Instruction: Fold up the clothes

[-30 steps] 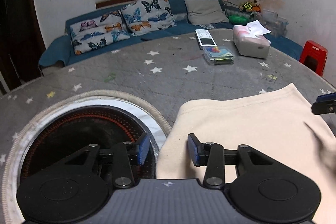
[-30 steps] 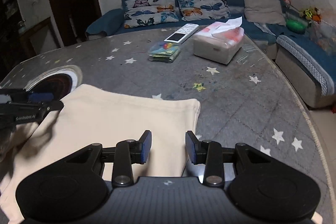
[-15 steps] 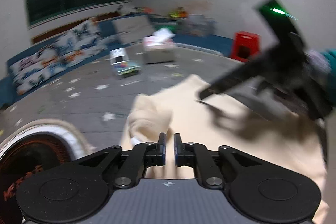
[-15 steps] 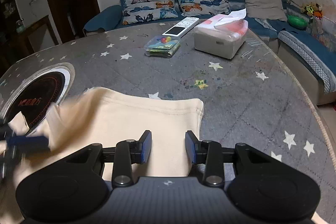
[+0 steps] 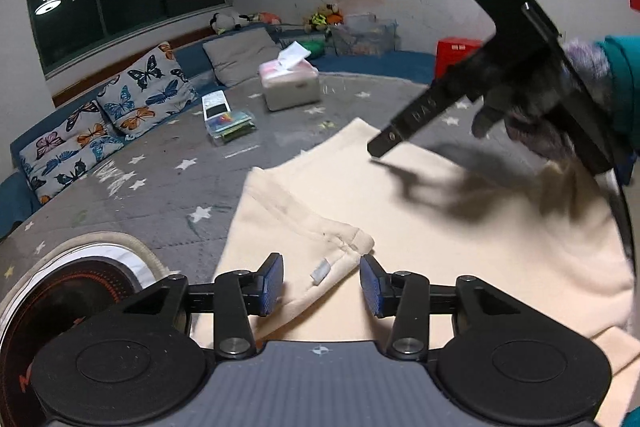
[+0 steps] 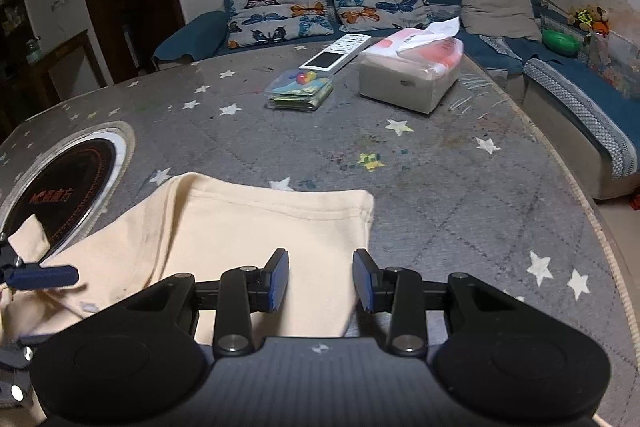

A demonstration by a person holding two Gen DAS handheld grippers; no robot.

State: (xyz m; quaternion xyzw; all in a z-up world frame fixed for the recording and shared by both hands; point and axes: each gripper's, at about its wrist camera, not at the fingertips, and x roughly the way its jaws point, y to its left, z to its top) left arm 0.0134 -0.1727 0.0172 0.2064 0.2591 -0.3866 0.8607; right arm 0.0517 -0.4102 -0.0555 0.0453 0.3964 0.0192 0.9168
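In the left wrist view, the left gripper [image 5: 321,279] is seen from behind, its two blue-padded fingers [image 5: 272,279] spread wide and closed on nothing. Between them lies a folded corner of the cream garment [image 5: 460,239], on which one small white label is sewn; its writing cannot be read. The garment is spread across the grey, star-printed tabletop [image 5: 160,203]. At upper right, the right gripper [image 5: 404,127] is held tilted above the garment by a gloved hand [image 5: 536,115]; one green light glows on its body, and faint lettering on its side is too blurred to read.

In the right wrist view, the right gripper [image 6: 320,281] has its fingers wide apart, holding nothing, above the garment's [image 6: 256,227] near edge. A round black cooktop [image 6: 60,187] at left bears red characters, not legible. One tissue box [image 6: 412,71], one remote control [image 6: 336,53] and one clear container [image 6: 300,89] are counted farther back. Two butterfly cushions [image 6: 332,1] rest on the sofa.
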